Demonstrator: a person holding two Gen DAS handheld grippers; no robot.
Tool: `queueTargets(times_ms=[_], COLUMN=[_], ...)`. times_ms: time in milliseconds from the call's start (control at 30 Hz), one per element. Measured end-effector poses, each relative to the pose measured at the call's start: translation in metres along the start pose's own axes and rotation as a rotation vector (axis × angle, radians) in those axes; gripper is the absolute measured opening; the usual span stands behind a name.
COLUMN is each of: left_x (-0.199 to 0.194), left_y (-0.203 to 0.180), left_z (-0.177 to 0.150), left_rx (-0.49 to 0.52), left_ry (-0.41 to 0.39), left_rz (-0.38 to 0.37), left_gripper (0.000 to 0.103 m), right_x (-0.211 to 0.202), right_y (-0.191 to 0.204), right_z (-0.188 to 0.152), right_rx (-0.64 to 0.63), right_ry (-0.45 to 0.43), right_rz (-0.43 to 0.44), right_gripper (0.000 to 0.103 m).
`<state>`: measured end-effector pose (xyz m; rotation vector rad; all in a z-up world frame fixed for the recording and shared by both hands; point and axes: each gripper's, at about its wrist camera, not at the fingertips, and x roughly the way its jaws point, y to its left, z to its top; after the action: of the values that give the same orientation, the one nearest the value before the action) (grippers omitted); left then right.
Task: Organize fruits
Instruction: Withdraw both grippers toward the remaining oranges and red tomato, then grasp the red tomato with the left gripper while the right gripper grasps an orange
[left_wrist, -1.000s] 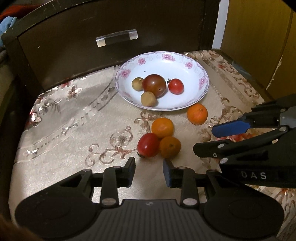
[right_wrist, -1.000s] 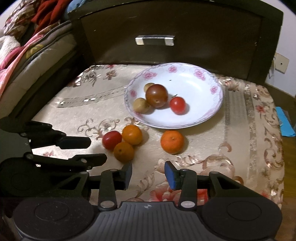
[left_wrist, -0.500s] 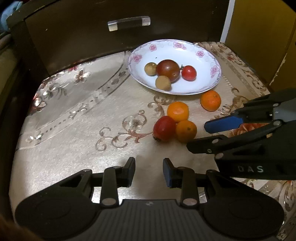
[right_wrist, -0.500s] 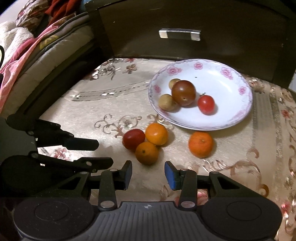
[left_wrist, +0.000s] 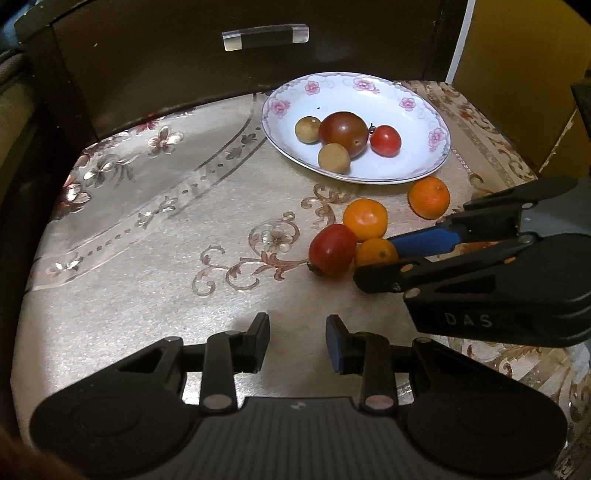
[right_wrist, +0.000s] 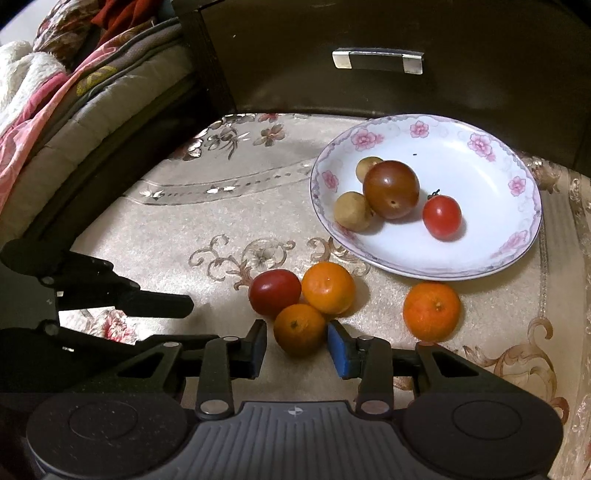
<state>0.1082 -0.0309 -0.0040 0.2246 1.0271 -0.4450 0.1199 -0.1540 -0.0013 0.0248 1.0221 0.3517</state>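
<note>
Your right claw (right_wrist: 296, 345) points down at the cluster of loose fruit on the table (right_wrist: 184, 236). Its jaws have just been closing, and the nearest orange (right_wrist: 300, 328) sits between the blue pads (right_wrist: 340, 354). A narrow gap shows on each side of the fruit, so the pads are not yet pressing on it. In the left wrist view, the right claw reaches in from the right edge, with one blue pad lying against that same orange.

Your left claw (left_wrist: 296, 343) hovers over bare tablecloth, near the cluster but apart from it. Its jaws stand slightly apart with nothing between them.

The cluster holds three pieces touching one another: the nearest orange, a second orange (right_wrist: 328, 287) behind it, and a red tomato (right_wrist: 275, 291) to their left. A third orange (right_wrist: 431, 311) rests alone to the right, just beside the rim of the floral plate (right_wrist: 509, 236).

The plate carries four pieces: a large dark tomato (right_wrist: 390, 189), a small red tomato (right_wrist: 441, 217) apart to its right, and two small tan fruits (right_wrist: 352, 211) touching the dark tomato on its left. A dark wooden drawer front (right_wrist: 376, 62) stands behind the plate.
</note>
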Motion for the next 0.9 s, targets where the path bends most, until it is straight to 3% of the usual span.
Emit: queueTargets(times_ms=[367, 900], left_x=[0.009, 0.025], left_y=[-0.011, -0.018], left_z=[0.012, 0.024], left_rx=[0.018, 0.023], left_ry=[-0.021, -0.081], left_rz=[-0.036, -0.035], left_gripper=[0.042, 0.045], right_x=[-0.019, -0.029], right_y=[-0.015, -0.029], right_z=[-0.012, -0.021], right_rx=[0.031, 0.065], right_ry=[0.025, 0.032], right_rz=[-0.052, -0.038], right_gripper=[0.024, 0.026])
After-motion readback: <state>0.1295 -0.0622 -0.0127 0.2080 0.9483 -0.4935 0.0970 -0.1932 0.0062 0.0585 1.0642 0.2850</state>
